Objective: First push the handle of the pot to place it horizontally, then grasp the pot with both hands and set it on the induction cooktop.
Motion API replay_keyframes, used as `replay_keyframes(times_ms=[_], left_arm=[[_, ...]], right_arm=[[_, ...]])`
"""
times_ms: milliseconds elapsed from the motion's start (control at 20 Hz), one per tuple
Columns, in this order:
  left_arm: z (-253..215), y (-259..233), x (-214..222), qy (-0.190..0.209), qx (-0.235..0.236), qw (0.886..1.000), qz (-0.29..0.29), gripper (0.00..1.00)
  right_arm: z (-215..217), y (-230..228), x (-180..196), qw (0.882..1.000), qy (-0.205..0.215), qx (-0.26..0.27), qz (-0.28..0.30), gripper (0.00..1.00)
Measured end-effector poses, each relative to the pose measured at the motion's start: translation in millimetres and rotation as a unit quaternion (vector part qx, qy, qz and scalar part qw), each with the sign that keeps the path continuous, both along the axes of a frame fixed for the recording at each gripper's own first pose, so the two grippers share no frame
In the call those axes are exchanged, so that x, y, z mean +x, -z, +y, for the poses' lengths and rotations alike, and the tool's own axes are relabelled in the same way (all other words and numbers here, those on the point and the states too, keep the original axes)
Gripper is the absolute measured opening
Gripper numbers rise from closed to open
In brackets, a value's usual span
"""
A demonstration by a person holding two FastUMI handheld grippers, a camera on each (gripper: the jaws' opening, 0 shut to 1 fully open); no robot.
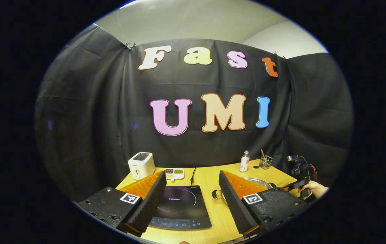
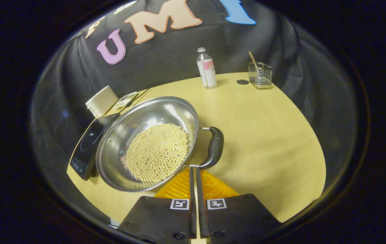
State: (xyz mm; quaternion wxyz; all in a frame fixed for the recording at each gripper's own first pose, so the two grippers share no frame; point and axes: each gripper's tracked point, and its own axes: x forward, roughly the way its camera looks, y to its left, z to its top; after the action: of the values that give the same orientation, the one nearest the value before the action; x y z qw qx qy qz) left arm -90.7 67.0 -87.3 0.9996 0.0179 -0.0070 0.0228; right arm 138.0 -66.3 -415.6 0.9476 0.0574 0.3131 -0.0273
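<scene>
A steel pot holding pale beans stands on the wooden table, with a black side handle facing my right gripper. My right gripper is shut with nothing between its fingers, and its tips sit right at the near end of that handle. The black induction cooktop lies just left of the pot. In the left gripper view the cooktop shows between the wide-open fingers of my left gripper, which hovers above it. There the pot and its other handle peek out beside the right finger.
A white toaster and a small divided dish stand behind the cooktop. A bottle and a wire holder are at the table's back. Bare table stretches right of the pot. A hand holds the other gripper at far right.
</scene>
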Motion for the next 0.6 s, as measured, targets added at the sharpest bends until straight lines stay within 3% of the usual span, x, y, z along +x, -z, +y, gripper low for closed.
replay_keyframes(times_ms=[200,300,350,400,450,500,550,600], left_arm=[[11.7,3.6,2.3,-0.012,-0.009,1.000,-0.001,0.95],[19.3,5.4,4.3,-0.022,-0.010,1.000,-0.001,0.91],[22.5,5.9,6.8,-0.026,-0.009,1.000,-0.002,0.95],[24.5,9.6,10.8,-0.029,-0.009,1.000,-0.001,0.91],[24.5,14.0,14.9,-0.028,-0.009,1.000,0.002,0.95],[23.1,19.5,19.7,-0.025,-0.011,1.000,0.006,0.95],[21.1,26.6,26.3,-0.021,-0.015,1.000,0.012,0.91],[17.6,34.7,33.7,-0.013,-0.020,1.000,0.018,0.95]], right_arm=[[-5.7,-2.5,13.7,1.000,0.004,-0.008,-0.006,0.05],[-5.3,-5.0,13.5,1.000,-0.001,-0.002,-0.007,0.00],[-4.0,-8.1,11.3,1.000,-0.003,0.006,-0.009,0.06],[-5.9,-13.2,10.7,1.000,-0.002,0.009,-0.015,0.00],[-8.0,-21.4,6.2,1.000,-0.004,0.014,-0.023,0.17],[-13.3,-29.1,2.8,0.999,-0.001,0.014,-0.029,0.11],[-15.2,-39.0,-0.7,0.999,-0.003,0.017,-0.038,0.17],[-17.7,-50.0,-3.8,0.999,-0.003,0.021,-0.045,0.26]])
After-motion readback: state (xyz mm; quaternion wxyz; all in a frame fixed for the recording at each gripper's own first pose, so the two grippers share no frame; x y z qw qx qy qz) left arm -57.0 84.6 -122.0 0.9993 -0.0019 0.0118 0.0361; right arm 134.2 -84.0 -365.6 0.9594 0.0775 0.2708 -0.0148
